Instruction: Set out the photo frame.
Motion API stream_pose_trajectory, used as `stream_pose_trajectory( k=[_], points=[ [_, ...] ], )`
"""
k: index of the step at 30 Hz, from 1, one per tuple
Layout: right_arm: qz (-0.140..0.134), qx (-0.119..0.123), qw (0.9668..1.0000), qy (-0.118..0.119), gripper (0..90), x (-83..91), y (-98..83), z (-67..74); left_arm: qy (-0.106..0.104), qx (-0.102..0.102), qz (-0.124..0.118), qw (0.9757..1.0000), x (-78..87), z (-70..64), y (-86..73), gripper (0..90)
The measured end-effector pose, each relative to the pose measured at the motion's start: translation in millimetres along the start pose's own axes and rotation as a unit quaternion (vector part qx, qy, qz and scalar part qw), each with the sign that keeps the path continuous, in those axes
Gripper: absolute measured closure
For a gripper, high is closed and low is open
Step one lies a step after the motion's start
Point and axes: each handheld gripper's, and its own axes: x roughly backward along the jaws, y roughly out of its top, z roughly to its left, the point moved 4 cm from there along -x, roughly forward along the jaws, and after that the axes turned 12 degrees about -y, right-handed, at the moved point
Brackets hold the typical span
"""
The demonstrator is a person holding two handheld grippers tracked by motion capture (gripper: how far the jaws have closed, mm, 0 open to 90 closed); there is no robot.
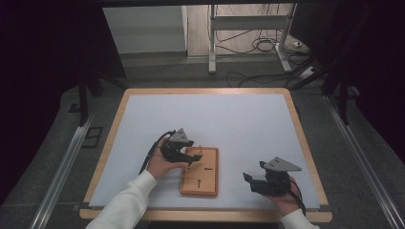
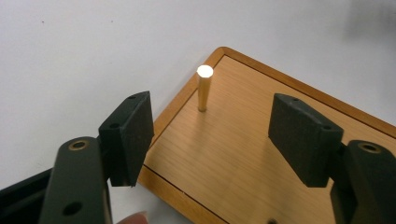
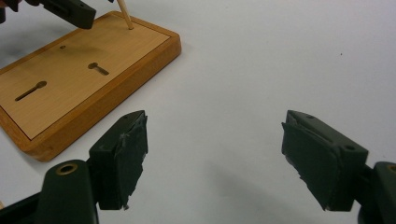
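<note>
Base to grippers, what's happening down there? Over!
Left hand-held gripper open, over board, near upright peg. Right hand-held gripper open above bare mat. Nothing blocking.

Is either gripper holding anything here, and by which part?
Nothing is held. The left gripper is open near the peg; the right gripper is open over the table.

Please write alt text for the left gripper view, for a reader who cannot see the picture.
The left gripper is open, its two black jaws on either side of a wooden peg that stands upright near a corner of a wooden board. The board lies on a white table.
</note>
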Motion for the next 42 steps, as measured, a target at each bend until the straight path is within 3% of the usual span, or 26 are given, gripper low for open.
stream_pose_trajectory(
  k=[2, 9, 18, 26, 42],
  points=[
    [0.0, 0.001, 1.0, 0.0, 22.9, 0.0, 0.0, 0.3, -0.002, 0.005, -0.003, 1.0, -3.2, 0.9, 2.5, 34.0],
    [-0.001, 0.001, 1.0, -0.001, 22.9, 0.3, 0.4, 0.1, -0.004, -0.007, 0.004, 1.0, -18.5, 2.9, 4.3, 40.9],
    [0.001, 0.007, 1.0, 0.001, 22.9, -0.4, -0.1, 1.4, 0.005, -0.021, -0.002, 0.9998, -22.4, 2.5, 6.9, 53.8],
    [0.002, 0.01, 1.0, 0.001, 22.9, -0.9, -0.6, 2.1, 0.001, -0.017, -0.01, 0.9998, -26.5, 0.6, 6.6, 68.4],
    [0.004, 0.011, 0.9999, 0.002, 22.9, -1.6, -1.3, 1.9, 0.008, 0.0, -0.019, 0.9998, -27.0, 7.7, 7.5, 82.7]
  ],
)
